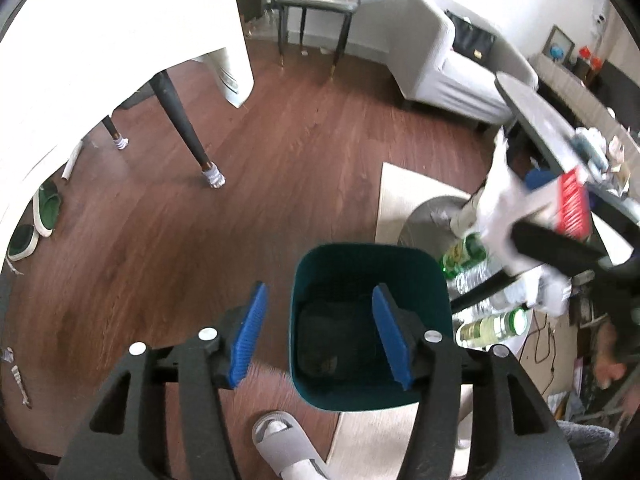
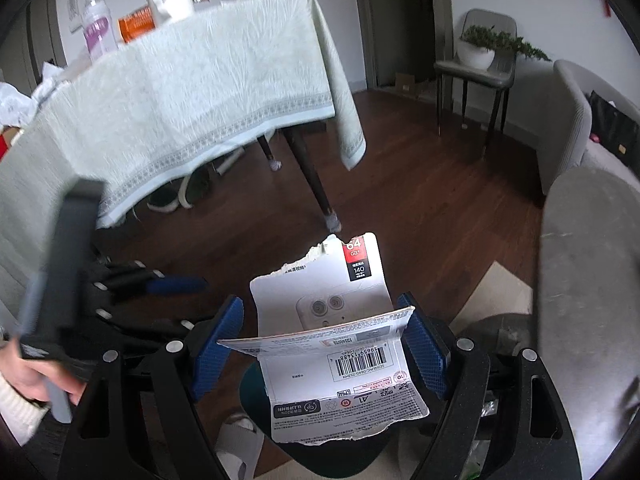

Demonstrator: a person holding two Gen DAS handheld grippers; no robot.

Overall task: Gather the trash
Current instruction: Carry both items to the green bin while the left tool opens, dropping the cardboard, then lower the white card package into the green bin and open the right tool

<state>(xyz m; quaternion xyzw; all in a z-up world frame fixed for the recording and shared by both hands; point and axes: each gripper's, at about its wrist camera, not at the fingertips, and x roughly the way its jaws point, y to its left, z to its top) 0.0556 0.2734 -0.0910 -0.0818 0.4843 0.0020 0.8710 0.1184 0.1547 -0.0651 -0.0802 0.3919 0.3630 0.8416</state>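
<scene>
A dark teal trash bin [image 1: 332,280] stands on the floor below my left gripper [image 1: 320,336], which is open and empty; its right pad hangs over the bin's mouth. My right gripper [image 2: 324,340] is shut on a torn white cardboard package [image 2: 340,344] with a barcode and a red 64 GB label. It holds the package above the bin [image 2: 256,392], whose rim shows under it. In the left wrist view the right gripper [image 1: 532,224] with the package [image 1: 504,208] is to the right of the bin, blurred.
Several bottles [image 1: 476,280] lie right of the bin by a round grey low table [image 1: 424,220]. A cloth-covered dining table [image 2: 180,92] stands on the left. A white sofa [image 1: 448,52], a chair with a plant [image 2: 476,56], my slippered foot [image 1: 284,440] and a pale rug [image 1: 404,188] are around.
</scene>
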